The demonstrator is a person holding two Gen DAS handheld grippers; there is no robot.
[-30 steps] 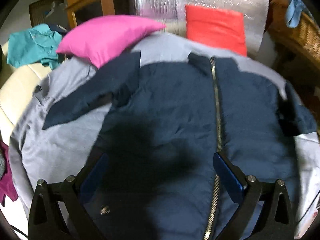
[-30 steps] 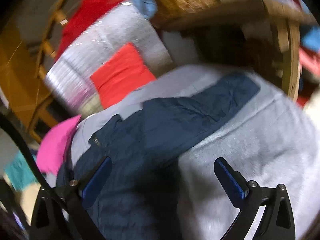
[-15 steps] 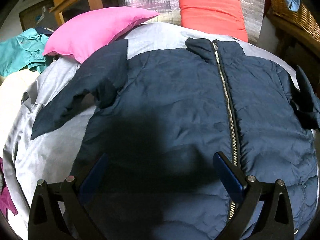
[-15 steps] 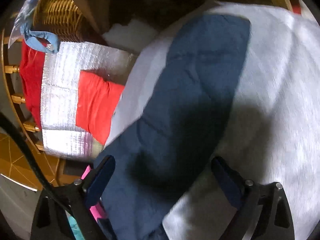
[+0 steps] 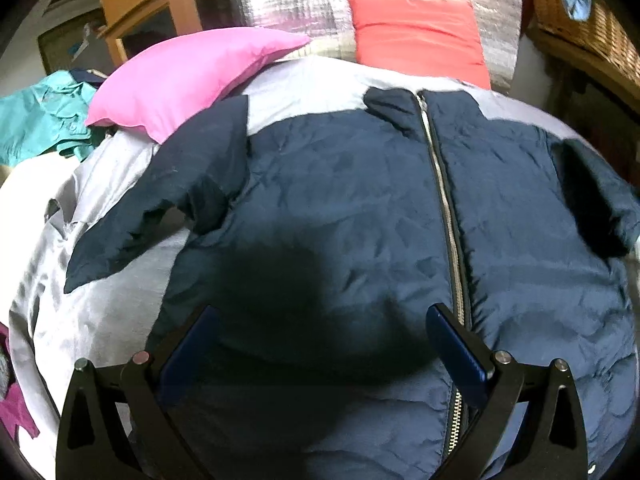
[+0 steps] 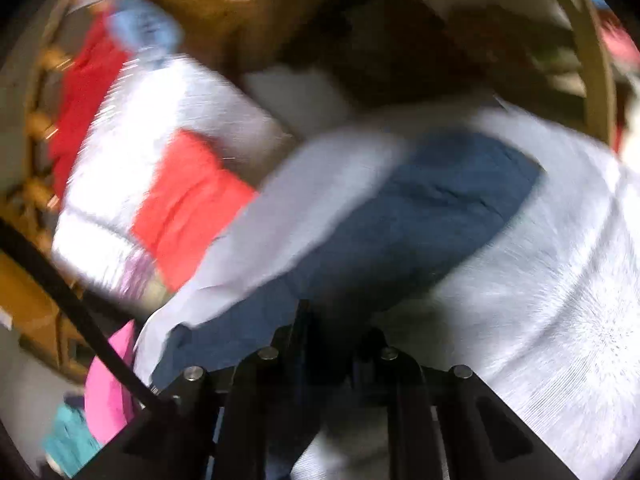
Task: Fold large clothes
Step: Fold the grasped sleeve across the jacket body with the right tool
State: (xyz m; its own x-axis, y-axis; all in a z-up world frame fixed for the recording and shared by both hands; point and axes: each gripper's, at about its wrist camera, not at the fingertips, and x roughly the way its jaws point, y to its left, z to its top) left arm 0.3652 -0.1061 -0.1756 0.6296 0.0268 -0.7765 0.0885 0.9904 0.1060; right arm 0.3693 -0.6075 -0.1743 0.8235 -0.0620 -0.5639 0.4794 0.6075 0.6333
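- Jacket [image 5: 340, 200], navy and lightly quilted, is lying face up and spread out on a pale grey sheet [image 5: 100, 312] that is covering the bed, with its collar pointing away from the camera toward the pillows.
- At the far left of the left wrist view, a teal garment [image 5: 36, 124] is lying crumpled beyond the edge of the sheet.
- Just right of it, a pink pillow [image 5: 188, 76] is resting on the sheet, its lower corner touching the top of the jacket's left sleeve [image 5: 160, 200].
- That sleeve is lying bent, running from the shoulder out and down across the sheet.
- The left gripper [image 5: 322, 350] is hovering over the jacket's lower front with its jaws standing wide apart and gripping nothing; its shadow is falling on the fabric between them.
- A silver zipper [image 5: 446, 216] is running closed from the collar down the front, passing just beside the right-hand jaw.
- Beyond the collar, a red pillow [image 5: 420, 36] is leaning against a silvery quilted panel [image 5: 304, 0].
- At the right edge, the jacket's other sleeve [image 5: 600, 200] is lying folded near the side of the bed.
- In the blurred right wrist view, that sleeve [image 6: 420, 232] is stretching diagonally across the sheet [image 6: 540, 300].
- The right gripper [image 6: 332, 344] is sitting at the sleeve's near end, its jaws closing together; whether cloth is being pinched between them cannot be told through the blur.
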